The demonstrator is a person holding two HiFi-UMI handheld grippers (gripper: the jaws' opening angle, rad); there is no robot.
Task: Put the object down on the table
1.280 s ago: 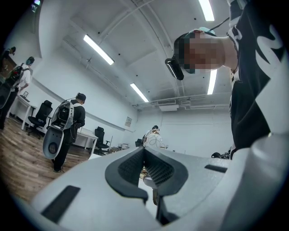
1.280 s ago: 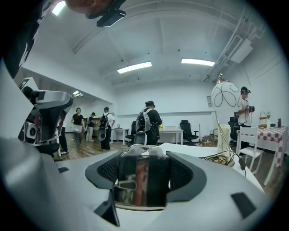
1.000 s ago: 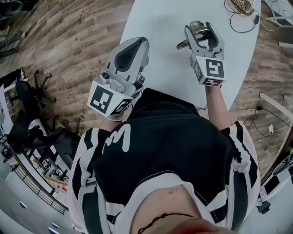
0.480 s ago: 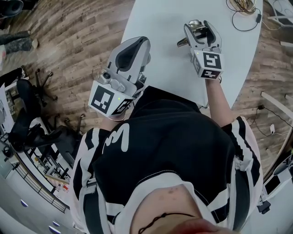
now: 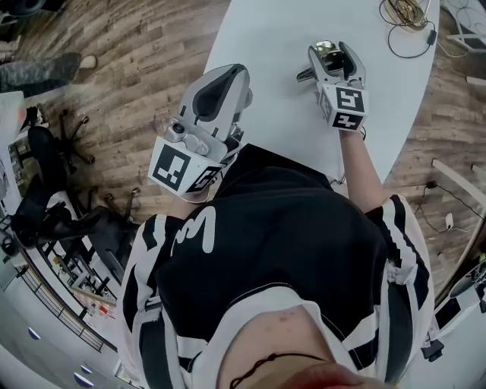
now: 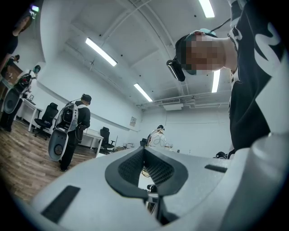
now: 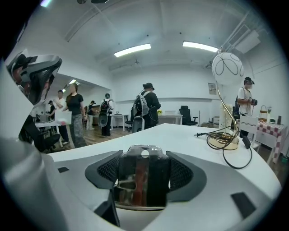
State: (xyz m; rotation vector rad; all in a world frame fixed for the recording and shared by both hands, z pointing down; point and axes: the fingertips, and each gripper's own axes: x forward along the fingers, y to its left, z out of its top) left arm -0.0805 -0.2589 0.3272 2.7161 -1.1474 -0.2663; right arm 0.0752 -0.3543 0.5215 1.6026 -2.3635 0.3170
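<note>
A shiny metal object with a small hole near its top sits upright between the pads of my right gripper, which is shut on it. In the head view the right gripper hangs over the white table, and the metal object shows at its tip with a dark end sticking out to the left. My left gripper is over the table's near left edge, shut and holding nothing. In the left gripper view its pads meet, pointing up at the ceiling.
A gold lamp base with a coiled black cable stands at the table's far right, also in the head view. Wooden floor and office chairs lie to the left. Several people stand in the room beyond the table.
The right gripper has turned a little and drifted slightly away from me, still holding the metal object. The left gripper has hardly moved.
</note>
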